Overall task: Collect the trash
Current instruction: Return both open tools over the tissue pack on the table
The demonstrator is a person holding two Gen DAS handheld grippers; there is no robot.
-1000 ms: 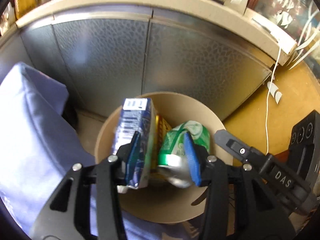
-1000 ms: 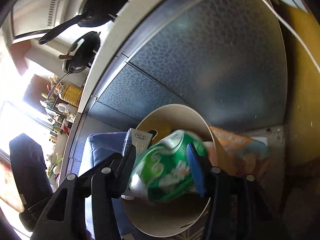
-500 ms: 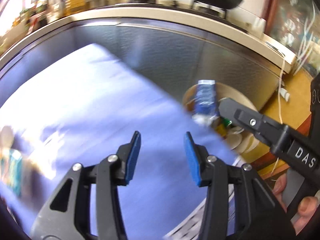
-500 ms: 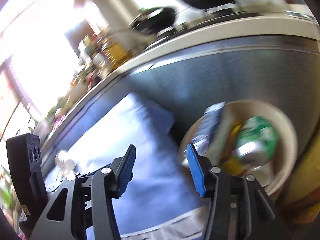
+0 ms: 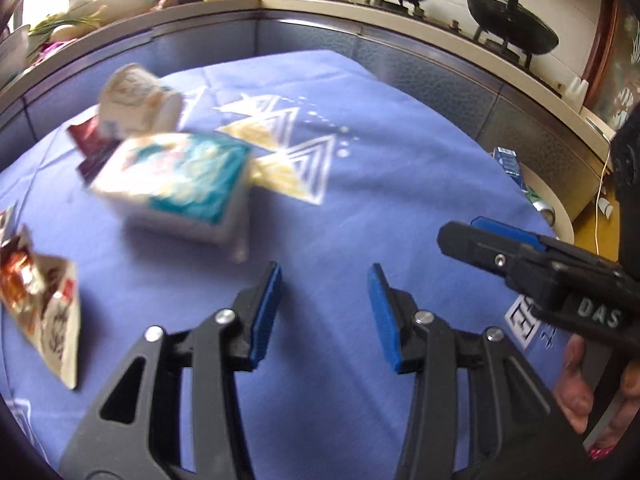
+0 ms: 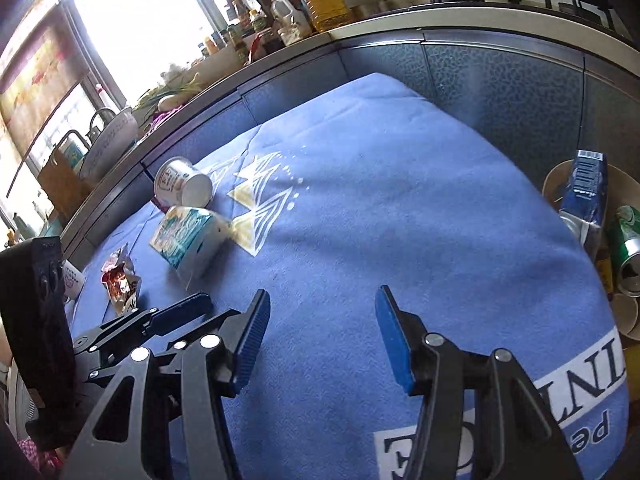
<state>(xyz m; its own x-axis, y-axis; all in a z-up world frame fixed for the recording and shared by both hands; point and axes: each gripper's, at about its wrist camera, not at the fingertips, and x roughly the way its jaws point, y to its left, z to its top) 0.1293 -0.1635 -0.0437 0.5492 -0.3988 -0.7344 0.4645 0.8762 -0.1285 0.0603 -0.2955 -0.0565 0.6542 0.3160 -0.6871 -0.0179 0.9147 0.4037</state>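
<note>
Trash lies on the blue cloth [image 5: 360,208]: a teal and white carton [image 5: 176,184] [image 6: 188,236], a white paper cup [image 5: 136,100] [image 6: 184,188] on its side, and a crumpled foil wrapper [image 5: 36,292] [image 6: 120,280]. The tan bin [image 6: 560,176] at the right holds a blue carton [image 6: 586,188] and a green can [image 6: 630,248]. My left gripper [image 5: 324,312] is open and empty above the cloth. My right gripper [image 6: 320,340] is open and empty; it shows in the left wrist view [image 5: 520,248].
A grey cabinet front [image 6: 500,92] runs behind the cloth. The counter above carries bottles [image 6: 320,0], pans [image 5: 512,32] and a bowl [image 6: 112,136]. A white cable [image 5: 600,200] hangs at the right over a yellow floor.
Both grippers dropped the blue carton and the green can into the bin, opened, and swung left away from it over the blue cloth toward the remaining trash.
</note>
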